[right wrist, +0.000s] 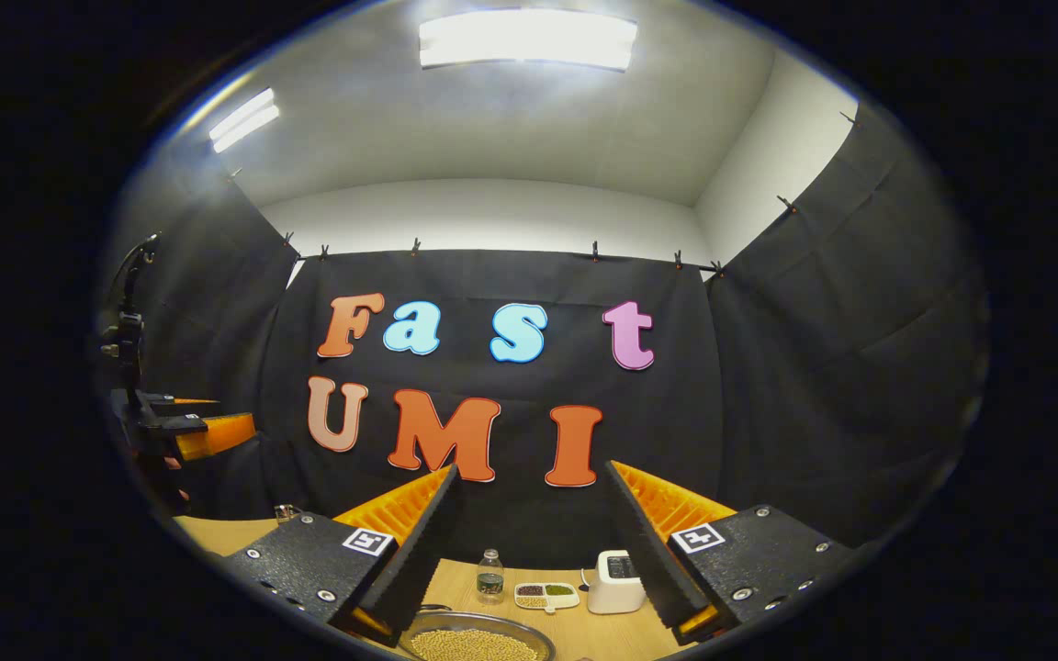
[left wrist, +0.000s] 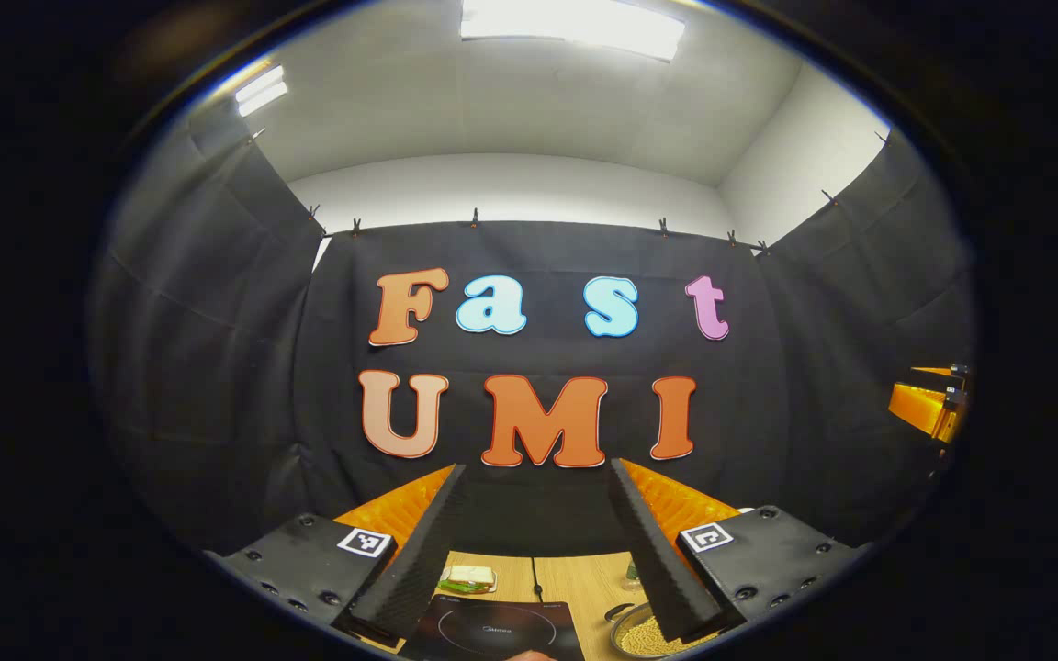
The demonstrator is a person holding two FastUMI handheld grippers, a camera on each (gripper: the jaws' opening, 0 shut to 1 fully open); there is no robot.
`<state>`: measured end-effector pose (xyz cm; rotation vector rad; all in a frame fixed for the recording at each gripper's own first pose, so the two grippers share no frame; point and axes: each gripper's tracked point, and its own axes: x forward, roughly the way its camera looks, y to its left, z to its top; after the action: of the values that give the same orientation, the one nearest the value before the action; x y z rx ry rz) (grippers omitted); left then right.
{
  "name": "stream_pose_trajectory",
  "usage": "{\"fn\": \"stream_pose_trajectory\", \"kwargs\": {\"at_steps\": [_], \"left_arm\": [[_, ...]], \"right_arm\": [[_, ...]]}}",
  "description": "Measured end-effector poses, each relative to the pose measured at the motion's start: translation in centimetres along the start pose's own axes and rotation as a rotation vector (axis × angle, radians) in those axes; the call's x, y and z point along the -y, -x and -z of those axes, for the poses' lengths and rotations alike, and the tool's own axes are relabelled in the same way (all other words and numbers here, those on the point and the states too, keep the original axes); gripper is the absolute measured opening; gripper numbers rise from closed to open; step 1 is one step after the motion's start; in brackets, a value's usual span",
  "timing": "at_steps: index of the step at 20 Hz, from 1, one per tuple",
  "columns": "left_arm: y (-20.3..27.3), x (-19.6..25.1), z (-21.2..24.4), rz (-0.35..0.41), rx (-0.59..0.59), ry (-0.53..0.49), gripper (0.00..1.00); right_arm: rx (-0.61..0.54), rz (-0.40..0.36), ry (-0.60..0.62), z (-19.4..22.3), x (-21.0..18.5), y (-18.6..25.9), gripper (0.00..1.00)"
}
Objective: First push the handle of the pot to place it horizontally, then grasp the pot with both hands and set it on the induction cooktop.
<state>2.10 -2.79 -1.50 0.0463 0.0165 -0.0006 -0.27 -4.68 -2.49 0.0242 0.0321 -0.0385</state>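
The left gripper (left wrist: 534, 542) fills the bottom of the left gripper view, its fingers spread wide with nothing between them. Below it on the wooden table (left wrist: 584, 578) sit the black induction cooktop (left wrist: 492, 629) at bottom centre and the pot (left wrist: 644, 633) of yellow beans just right of it. The right gripper (right wrist: 529, 551) is likewise spread and empty, held above the pot (right wrist: 474, 640) at the bottom of its view; a bottle (right wrist: 489, 576), a small divided dish (right wrist: 547, 597) and a white toaster (right wrist: 614, 582) stand behind

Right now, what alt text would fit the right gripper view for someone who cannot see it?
The right gripper, fingers spread open, hangs above a wooden table holding a pot of pale beans. Behind it stand a small bottle, a divided dish and a white appliance.
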Motion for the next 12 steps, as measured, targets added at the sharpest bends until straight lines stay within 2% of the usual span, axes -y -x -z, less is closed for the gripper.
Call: {"fn": "stream_pose_trajectory", "kwargs": {"at_steps": [12], "left_arm": [[0.3,0.0,0.1,-0.016,0.032,-0.03,1.0]], "right_arm": [[-0.096,0.005,-0.011,4.4,0.5,0.3,0.95]]}}
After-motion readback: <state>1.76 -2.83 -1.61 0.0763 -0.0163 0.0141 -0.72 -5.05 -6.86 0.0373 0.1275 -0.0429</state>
